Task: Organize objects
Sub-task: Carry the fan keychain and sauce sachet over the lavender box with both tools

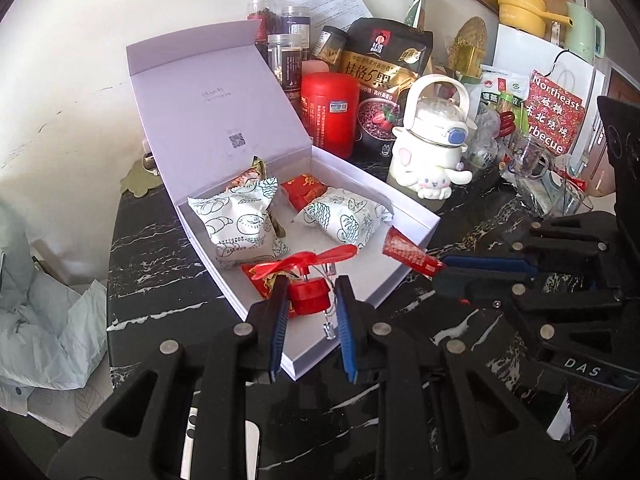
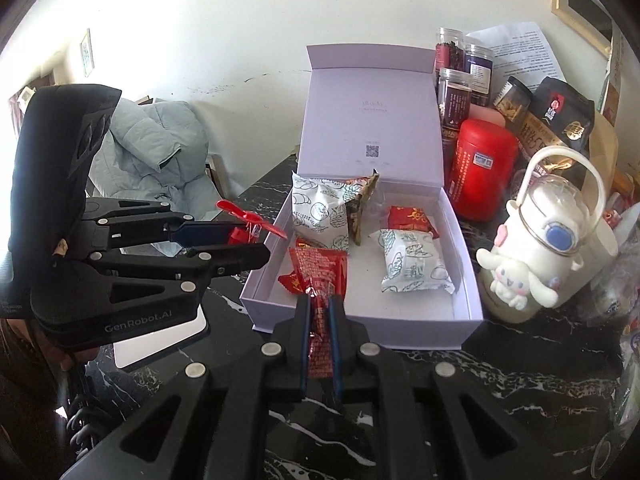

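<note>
My left tool (image 1: pixel 310 292) is clamped on a small red plastic fan toy (image 1: pixel 309 296) with a glossy propeller, its ribbed blue pads (image 1: pixel 280 320) pressing the round body just above the near rim of the open lilac cardboard box (image 1: pixel 404 216). My right tool (image 2: pixel 319 304) pinches a crinkly red foil snack packet (image 2: pixel 318 344) over the box's near wall. Inside lie two white printed wrappers (image 2: pixel 412 264) and more red packets. The box sits on the black marble-veined counter (image 2: pixel 520 364), beside a smooth red canister (image 2: pixel 482 168).
</note>
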### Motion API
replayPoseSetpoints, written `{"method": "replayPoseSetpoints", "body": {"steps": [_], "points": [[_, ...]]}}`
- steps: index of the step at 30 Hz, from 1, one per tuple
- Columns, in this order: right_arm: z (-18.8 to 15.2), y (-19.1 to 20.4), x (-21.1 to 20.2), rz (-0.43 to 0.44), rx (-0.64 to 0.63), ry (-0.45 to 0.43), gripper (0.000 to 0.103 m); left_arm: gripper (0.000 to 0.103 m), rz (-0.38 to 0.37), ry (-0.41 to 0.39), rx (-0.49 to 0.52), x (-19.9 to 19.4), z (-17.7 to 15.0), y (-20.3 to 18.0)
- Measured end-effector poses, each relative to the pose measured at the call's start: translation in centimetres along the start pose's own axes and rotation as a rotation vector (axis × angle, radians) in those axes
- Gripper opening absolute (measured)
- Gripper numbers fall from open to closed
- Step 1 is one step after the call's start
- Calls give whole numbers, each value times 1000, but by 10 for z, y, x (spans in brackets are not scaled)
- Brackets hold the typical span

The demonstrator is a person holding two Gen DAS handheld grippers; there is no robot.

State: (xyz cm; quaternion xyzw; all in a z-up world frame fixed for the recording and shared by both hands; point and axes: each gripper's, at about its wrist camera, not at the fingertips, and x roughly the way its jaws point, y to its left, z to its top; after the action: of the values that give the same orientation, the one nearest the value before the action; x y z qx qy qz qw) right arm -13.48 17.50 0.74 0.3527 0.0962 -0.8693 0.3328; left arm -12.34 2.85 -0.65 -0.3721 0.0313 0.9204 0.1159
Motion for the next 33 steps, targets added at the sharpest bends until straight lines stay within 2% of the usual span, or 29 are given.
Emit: {"method": "replayPoseSetpoints", "body": {"steps": [17, 33], "points": [[43, -35, 48, 10, -35, 12, 8, 22, 11, 10, 53, 57, 48, 13], [29, -48, 92, 44, -39, 113, 8, 21, -15, 154, 55, 104, 36, 15]]}}
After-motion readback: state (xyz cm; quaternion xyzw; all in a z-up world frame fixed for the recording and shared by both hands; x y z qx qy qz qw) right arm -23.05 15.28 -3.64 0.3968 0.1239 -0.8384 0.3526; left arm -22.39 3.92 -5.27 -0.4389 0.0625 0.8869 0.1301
